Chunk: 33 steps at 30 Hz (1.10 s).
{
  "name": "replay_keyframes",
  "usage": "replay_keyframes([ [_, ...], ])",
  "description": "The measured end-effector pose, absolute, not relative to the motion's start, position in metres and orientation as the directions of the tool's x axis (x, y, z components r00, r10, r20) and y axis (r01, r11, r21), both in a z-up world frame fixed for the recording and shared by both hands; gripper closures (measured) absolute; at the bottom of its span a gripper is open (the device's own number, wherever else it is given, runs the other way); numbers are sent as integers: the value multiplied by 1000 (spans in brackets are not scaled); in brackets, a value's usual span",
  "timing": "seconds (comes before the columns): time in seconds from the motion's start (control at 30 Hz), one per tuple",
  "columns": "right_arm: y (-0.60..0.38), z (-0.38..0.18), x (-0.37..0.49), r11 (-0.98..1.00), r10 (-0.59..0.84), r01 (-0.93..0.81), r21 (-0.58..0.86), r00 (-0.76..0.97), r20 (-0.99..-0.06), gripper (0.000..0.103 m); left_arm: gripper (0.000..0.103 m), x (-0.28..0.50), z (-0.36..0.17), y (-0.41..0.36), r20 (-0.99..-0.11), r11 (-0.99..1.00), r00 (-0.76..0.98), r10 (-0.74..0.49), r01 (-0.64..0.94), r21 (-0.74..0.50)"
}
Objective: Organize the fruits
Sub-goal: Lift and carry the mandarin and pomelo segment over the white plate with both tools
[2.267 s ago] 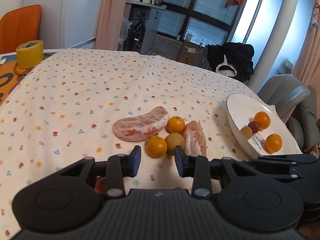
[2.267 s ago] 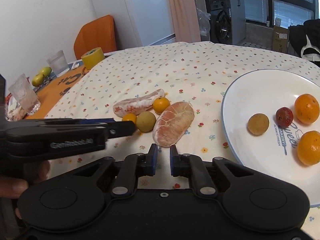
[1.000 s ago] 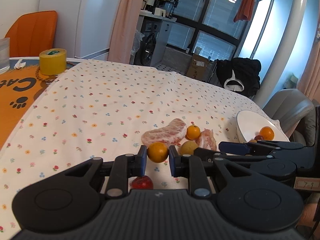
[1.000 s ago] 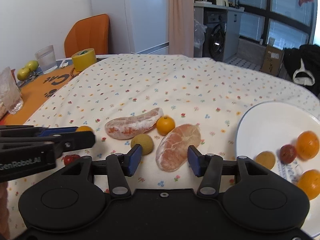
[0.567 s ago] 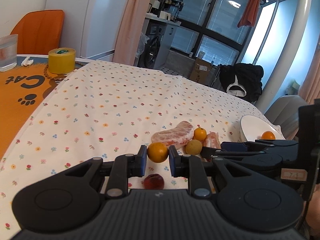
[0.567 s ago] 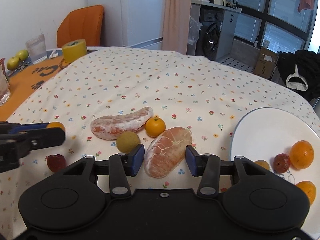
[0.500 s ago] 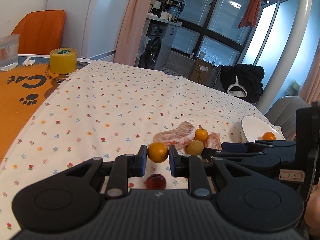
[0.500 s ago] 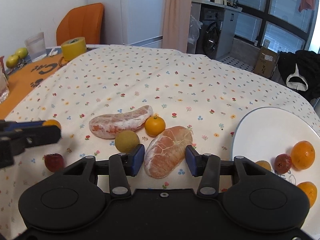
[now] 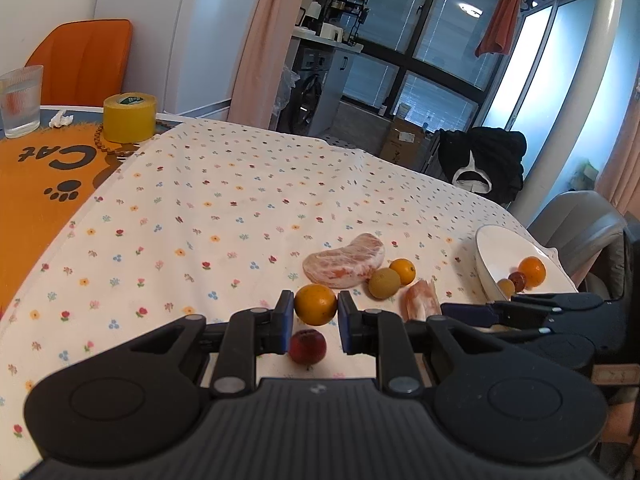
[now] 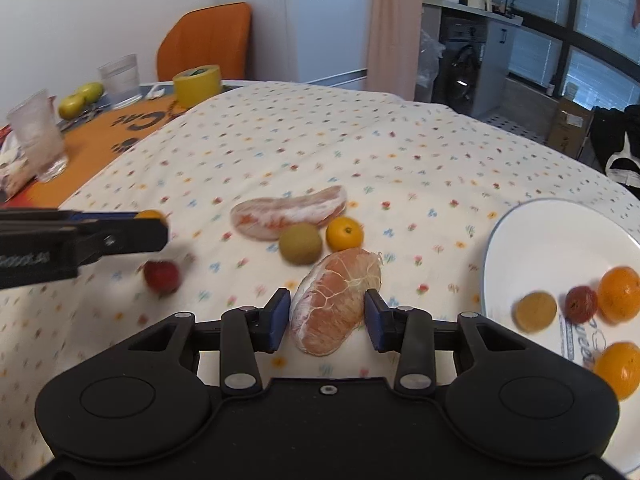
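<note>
Left wrist view: the left tongs [image 9: 316, 318] clamp a small orange [image 9: 315, 304] above the flowered bench [image 9: 224, 216], with a red fruit [image 9: 307, 346] lying on the cloth below. Beyond lie a peeled pomelo wedge [image 9: 344, 265] and a white plate [image 9: 498, 258].

Right wrist view: the right tongs [image 10: 327, 320] stand wide, one finger on either side of a second pomelo wedge [image 10: 336, 300] resting on the cloth; whether they touch it I cannot tell. The plate [image 10: 548, 240] sits to the right.

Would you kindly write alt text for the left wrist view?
The left gripper holds a small orange above a floral tablecloth. A red fruit lies just below it, with more fruit and a white plate to the right.
</note>
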State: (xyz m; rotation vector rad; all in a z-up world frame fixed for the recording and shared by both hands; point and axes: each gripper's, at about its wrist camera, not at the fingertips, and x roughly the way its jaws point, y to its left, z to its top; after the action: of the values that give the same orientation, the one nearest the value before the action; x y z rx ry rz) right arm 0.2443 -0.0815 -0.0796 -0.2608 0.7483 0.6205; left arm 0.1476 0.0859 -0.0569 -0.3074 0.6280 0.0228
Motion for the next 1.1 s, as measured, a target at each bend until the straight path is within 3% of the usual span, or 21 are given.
replay_keyframes([
  [0.67,-85,-82,244,827,414,-562,29,573,-707,59,82,143,-59,83,-585,956,808,-64,-119,-269],
  [0.73,-84,-84,243,826,405,-564,6,586,-702,66,82,142,-57,84,-584,955,809,-63,-121,-270],
  [1.1,-100,-68,237,818,452,-573,44,594,-665,69,82,140,-49,70,-574,962,816,-68,-99,-255],
])
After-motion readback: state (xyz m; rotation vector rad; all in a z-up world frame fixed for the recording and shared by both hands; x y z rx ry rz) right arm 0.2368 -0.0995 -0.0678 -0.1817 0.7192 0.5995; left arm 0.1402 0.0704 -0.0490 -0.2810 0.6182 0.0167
